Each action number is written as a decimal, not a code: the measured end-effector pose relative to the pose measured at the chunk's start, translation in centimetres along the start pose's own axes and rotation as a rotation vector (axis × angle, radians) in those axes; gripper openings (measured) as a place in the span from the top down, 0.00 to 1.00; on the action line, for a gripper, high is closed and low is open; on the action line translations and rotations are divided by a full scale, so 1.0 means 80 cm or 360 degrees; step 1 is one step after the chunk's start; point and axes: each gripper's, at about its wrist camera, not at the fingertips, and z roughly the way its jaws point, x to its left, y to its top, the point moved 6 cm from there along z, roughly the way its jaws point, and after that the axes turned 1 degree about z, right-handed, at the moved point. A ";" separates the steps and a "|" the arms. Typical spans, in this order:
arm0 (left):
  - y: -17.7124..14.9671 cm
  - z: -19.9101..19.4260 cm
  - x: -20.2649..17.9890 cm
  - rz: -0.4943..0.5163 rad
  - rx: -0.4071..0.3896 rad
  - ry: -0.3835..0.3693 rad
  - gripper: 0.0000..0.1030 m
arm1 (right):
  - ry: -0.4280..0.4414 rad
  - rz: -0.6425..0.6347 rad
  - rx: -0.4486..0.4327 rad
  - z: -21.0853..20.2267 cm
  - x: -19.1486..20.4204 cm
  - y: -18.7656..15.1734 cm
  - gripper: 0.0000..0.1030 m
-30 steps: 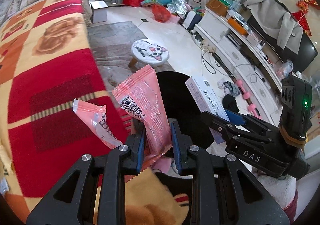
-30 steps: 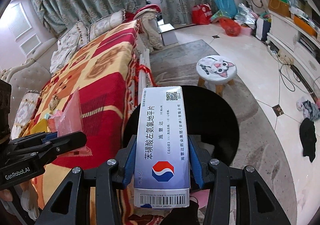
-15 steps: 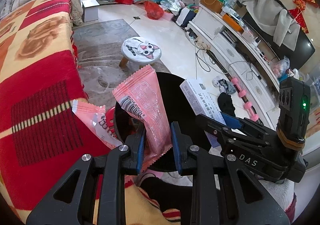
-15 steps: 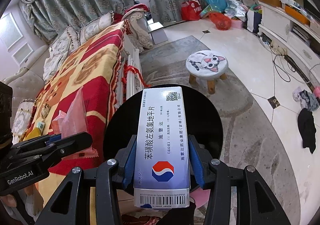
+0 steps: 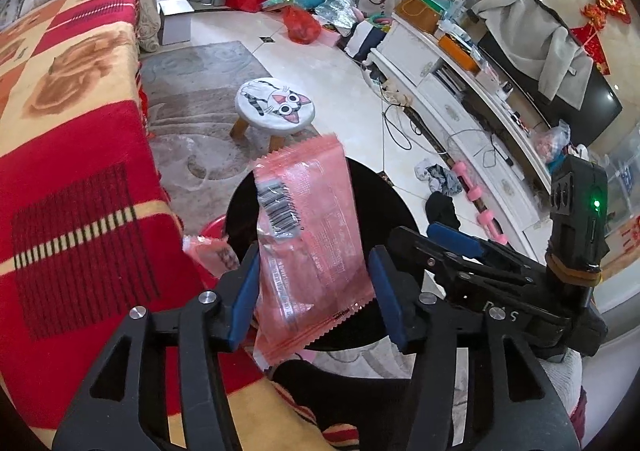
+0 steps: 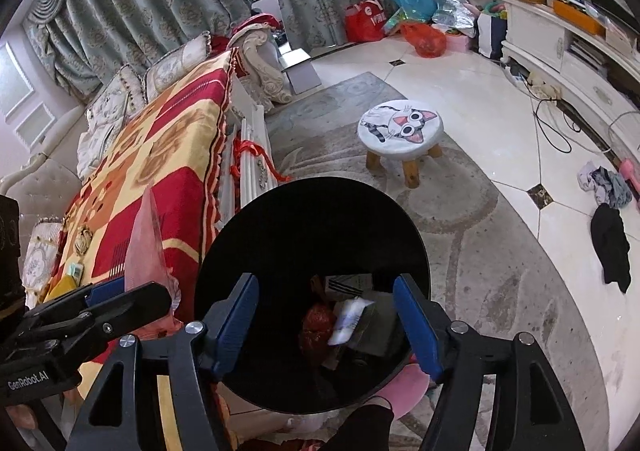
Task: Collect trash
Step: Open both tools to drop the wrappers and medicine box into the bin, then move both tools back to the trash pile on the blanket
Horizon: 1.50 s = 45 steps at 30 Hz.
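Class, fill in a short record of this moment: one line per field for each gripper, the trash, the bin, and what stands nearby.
left gripper: open, pink wrapper loose between its fingers, above the bin
right gripper: open, empty, over the bin
bin: black, round, on the rug beside the sofa
bin contents: white box and other trash inside
second wrapper: pink, by the left finger
nearby: cat stool

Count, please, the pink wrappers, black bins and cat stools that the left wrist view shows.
Pink wrappers: 2
Black bin: 1
Cat stool: 1
Total: 4
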 end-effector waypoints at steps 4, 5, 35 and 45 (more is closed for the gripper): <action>0.000 -0.004 0.003 -0.0018 -0.0004 -0.0022 0.49 | 0.0008 -0.0001 0.0011 0.000 0.002 -0.004 0.34; 0.001 -0.004 0.000 -0.0022 -0.0007 -0.0020 0.49 | 0.0008 -0.0001 0.0012 0.000 0.003 -0.005 0.34; -0.065 -0.142 0.172 -0.0237 -0.0179 0.0463 0.49 | 0.0215 -0.0393 0.0144 0.031 0.196 -0.063 0.29; -0.119 -0.250 0.333 -0.0539 -0.0275 0.0710 0.49 | 0.0375 -0.0654 0.0262 0.060 0.324 -0.105 0.28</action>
